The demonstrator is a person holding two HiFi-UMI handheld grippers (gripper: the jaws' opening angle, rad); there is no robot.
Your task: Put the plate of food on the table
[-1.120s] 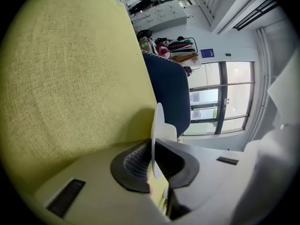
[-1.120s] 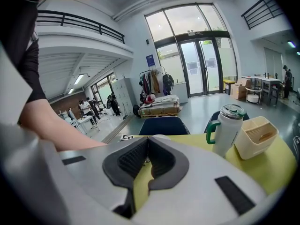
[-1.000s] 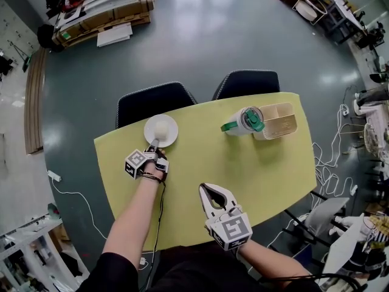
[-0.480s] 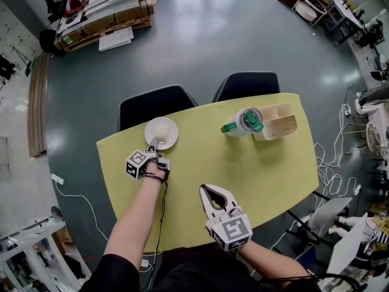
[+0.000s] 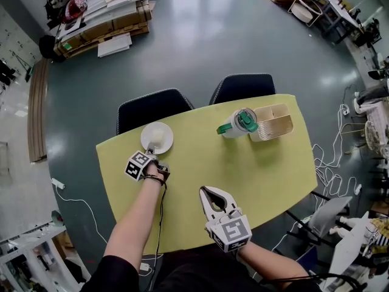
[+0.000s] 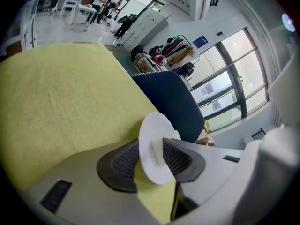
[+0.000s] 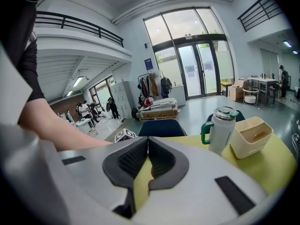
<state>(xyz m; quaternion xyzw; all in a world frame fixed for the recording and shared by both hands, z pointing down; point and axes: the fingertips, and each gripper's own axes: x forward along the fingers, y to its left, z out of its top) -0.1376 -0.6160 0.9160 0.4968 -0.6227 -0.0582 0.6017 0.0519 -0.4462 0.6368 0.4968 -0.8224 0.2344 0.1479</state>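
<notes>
In the head view, the left gripper [image 5: 151, 152] is at the upper left part of the yellow table [image 5: 255, 169]. It pinches the near edge of the white plate [image 5: 149, 141]. A pale lump of food [image 5: 160, 134] is in the middle of the plate. I think it holds the edge so the food is not squashed and the plate stays flat. The plate is over the table top, just in front of a dark chair [image 5: 152, 105]. From up here I cannot tell if it is touching the table or a tiny bit above it. The right gripper [image 5: 209, 193] is low in the middle of the frame, well away from the plate. It seems to be waiting (one gripper is enough for this job). A cup with a green lid [image 5: 239, 121] and a pale box [image 5: 275, 122] stand side by side at the upper right.

The left gripper view shows what the head view cannot. The two dark pads are squeezed tight on the plate's thin rim, one on each side. The plate fills the middle of the frame, with yellow table on the left and the chair behind it.

The right gripper view shows its jaws pressed together with nothing between them, only yellow table below. It also shows the cup and box from the side, at the right of the frame.
</notes>
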